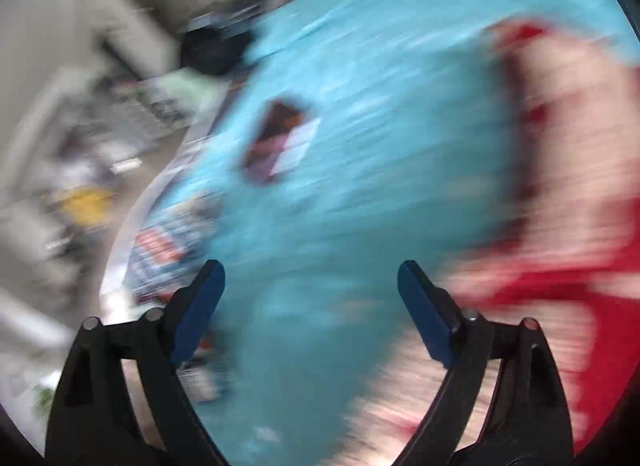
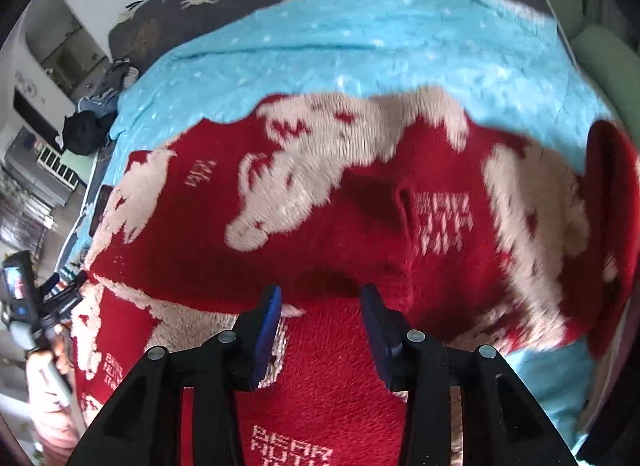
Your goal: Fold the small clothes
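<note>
Left wrist view: heavy motion blur. Left tongs (image 1: 311, 276) stand wide apart, nothing between the pads, over the turquoise blanket (image 1: 360, 125) covering the bed. The red-and-cream fleece garment (image 1: 560, 225) shows only as a smear at the right edge. A dark phone-like slab (image 1: 280, 141) lies on the blanket; I can't make out detail.

Right wrist view: sharper. Right tongs (image 2: 320, 298) partly apart, pads not pressing on anything, poised just above the garment (image 2: 340, 225), which lies spread on the blanket (image 2: 360, 49) with a fold ridge crossing just ahead of the tips. Long axis seems to run left to right across the view; which end is neck or hem, cannot tell.

Handling, my guess: plush, light, limp, not slippery or fragile. It will sag and bunch; pinch a doubled edge or corner, both layers together.
</note>
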`<state>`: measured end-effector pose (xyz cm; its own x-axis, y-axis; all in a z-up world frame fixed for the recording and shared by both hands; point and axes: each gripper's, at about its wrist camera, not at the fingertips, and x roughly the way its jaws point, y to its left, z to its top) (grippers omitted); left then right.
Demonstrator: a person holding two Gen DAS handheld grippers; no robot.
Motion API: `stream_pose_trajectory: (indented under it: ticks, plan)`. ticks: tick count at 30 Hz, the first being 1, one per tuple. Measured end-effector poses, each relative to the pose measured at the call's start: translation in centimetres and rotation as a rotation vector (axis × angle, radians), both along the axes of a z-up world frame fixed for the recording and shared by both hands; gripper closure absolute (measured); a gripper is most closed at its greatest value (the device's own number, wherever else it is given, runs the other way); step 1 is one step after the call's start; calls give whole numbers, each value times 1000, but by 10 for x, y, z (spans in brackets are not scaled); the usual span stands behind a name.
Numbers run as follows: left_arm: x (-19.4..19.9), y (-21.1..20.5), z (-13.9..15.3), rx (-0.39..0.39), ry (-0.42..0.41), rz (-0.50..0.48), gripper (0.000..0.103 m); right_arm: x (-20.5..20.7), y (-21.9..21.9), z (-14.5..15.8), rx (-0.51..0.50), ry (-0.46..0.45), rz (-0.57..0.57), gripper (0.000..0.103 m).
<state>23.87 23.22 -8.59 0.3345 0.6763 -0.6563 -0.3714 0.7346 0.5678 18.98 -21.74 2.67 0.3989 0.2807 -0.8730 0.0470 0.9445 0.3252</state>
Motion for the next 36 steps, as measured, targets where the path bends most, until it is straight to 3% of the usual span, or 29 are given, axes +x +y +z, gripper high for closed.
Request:
stream_pose_trajectory:
  ticks: [1,3,4,6,8,12,14,16,19,22,24,26,30,33,36]
  plan:
    - [-3,16,-5,-67,5,28,18,-4,-3,-1,21,2,-7,61]
    - [-16,38,-2,-299,-30,34,23,-16,-13,1,49,-14,-17,61]
    - [-24,44,3,-369,-50,38,24,-26,-20,4,43,-29,-32,61]
    - [-35,39,19,-350,-84,17,24,-39,-31,7,27,-50,-62,60]
    - [-47,20,41,-360,-132,-68,24,-51,-39,10,13,-64,-88,60]
    - [-55,-38,83,-509,-170,-376,23,-73,-52,7,10,-67,-122,59]
    - [-51,-73,92,-597,-137,-518,22,-84,-55,4,28,-60,-129,59]
    - [-40,-106,89,-657,-83,-589,22,-99,-61,2,52,-68,-149,58]
    - [-13,-128,63,-629,-5,-576,22,-122,-74,-1,90,-76,-195,55]
    - [17,-115,26,-551,41,-433,18,-145,-94,-5,100,-77,-256,53]
    - [20,-96,17,-654,19,-367,16,-157,-110,-7,93,-75,-303,53]
    - [9,-100,31,-649,-10,-369,16,-169,-129,-8,66,-79,-375,53]
    - [-11,-141,57,-634,-16,-519,16,-175,-153,-10,86,-94,-436,53]
    - [-21,-194,75,-656,-11,-672,16,-172,-157,-15,125,-111,-461,53]
    - [-29,-265,85,-666,30,-828,16,-166,-158,-26,236,-120,-479,53]
